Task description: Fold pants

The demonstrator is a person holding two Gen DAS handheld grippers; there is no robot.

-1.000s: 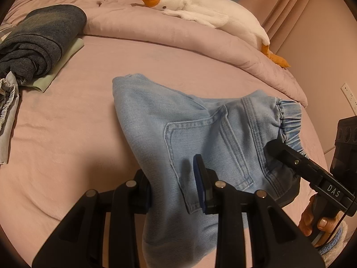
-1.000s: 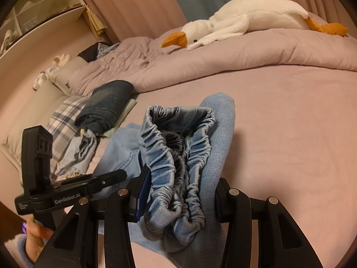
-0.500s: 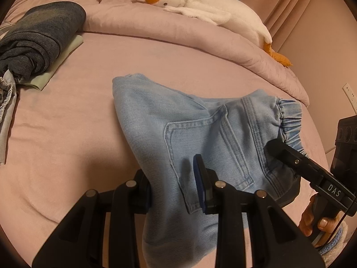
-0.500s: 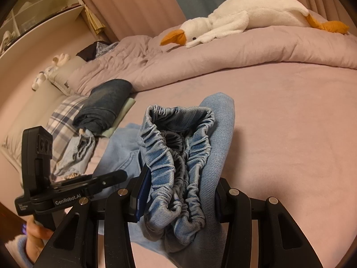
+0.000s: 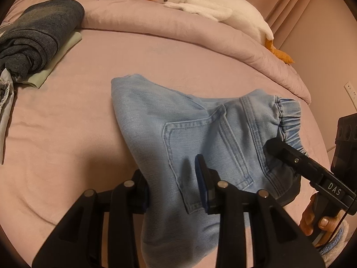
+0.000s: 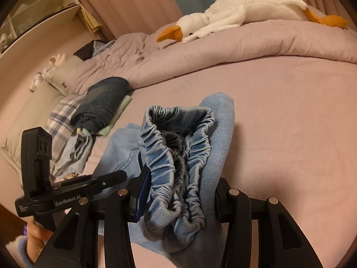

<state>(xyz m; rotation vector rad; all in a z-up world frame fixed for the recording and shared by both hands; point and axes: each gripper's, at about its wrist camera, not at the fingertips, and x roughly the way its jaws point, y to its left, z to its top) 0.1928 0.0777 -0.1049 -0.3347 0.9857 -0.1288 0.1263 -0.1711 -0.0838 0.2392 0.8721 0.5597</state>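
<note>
To the left of the left hand-held gripper (image 5: 171,189), beyond its reach, a rolled dark garment (image 5: 38,35) lies on the bed (image 5: 67,134). The pale denim pants (image 5: 200,134) lie bunched on the sheet directly ahead, and a fold of them passes between the left jaws, which have just been opening a little; whether the pads still press the cloth I cannot tell. To the right, the right hand-held gripper (image 6: 178,201) is clamped on the gathered elastic waistband (image 6: 176,156). I judge a fold is being laid down and released. Next, the left jaws should clear the denim without dragging it, then the right should let the waistband settle flat.
</note>
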